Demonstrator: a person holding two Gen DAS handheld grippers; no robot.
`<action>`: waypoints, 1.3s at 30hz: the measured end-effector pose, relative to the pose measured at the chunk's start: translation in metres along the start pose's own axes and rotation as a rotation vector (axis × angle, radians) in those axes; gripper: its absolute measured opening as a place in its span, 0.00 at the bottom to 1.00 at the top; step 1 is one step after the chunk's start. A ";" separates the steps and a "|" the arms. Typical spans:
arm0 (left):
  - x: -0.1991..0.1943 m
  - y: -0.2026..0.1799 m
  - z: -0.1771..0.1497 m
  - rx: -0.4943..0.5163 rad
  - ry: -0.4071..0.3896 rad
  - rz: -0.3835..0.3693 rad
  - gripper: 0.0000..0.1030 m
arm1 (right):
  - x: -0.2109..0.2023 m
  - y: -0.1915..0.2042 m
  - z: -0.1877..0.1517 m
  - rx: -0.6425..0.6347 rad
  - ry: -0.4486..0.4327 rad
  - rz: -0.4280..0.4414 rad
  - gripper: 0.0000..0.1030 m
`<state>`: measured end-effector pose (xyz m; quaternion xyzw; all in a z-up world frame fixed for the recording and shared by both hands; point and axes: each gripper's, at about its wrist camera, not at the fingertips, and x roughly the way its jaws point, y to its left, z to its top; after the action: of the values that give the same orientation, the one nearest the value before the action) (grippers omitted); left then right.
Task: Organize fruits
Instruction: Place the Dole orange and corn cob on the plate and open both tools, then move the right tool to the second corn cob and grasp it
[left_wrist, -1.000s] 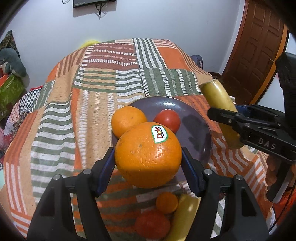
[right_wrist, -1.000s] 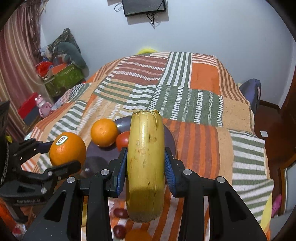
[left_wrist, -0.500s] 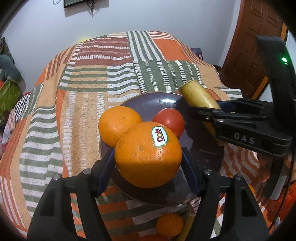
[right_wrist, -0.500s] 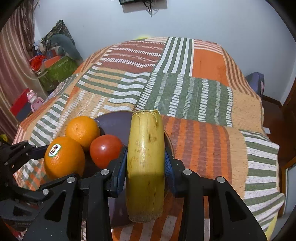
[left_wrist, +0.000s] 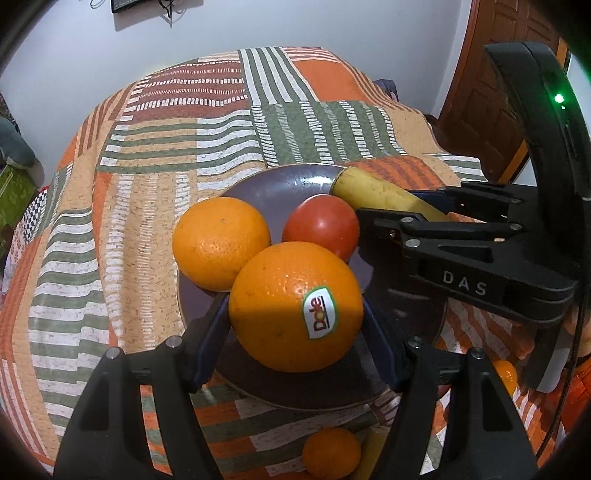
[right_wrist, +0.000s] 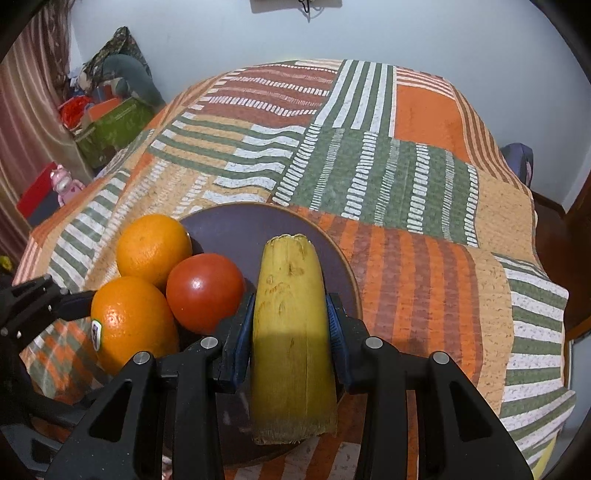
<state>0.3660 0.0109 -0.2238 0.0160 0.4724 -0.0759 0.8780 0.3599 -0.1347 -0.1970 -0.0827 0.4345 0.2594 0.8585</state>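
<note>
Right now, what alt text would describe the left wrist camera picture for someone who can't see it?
The left gripper clamps a stickered orange over a dark plate holding another orange and a tomato. From the right, the right gripper brings in a yellow fruit piece, above a striped quilt.

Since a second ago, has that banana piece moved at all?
Yes. The banana piece, clamped in the right gripper, came from beyond the plate's rim to above it.
</note>
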 end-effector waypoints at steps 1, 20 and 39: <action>0.000 0.000 0.000 -0.002 0.002 -0.001 0.67 | 0.000 0.000 0.000 0.000 0.006 -0.001 0.33; -0.027 0.010 -0.007 -0.092 0.003 -0.035 0.70 | -0.067 0.012 -0.026 -0.007 -0.076 -0.020 0.42; -0.100 0.030 -0.100 -0.038 0.006 0.079 0.82 | -0.114 0.058 -0.080 -0.045 -0.076 0.007 0.51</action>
<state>0.2338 0.0618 -0.1969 0.0184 0.4754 -0.0321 0.8790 0.2183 -0.1577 -0.1506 -0.0906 0.3957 0.2753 0.8714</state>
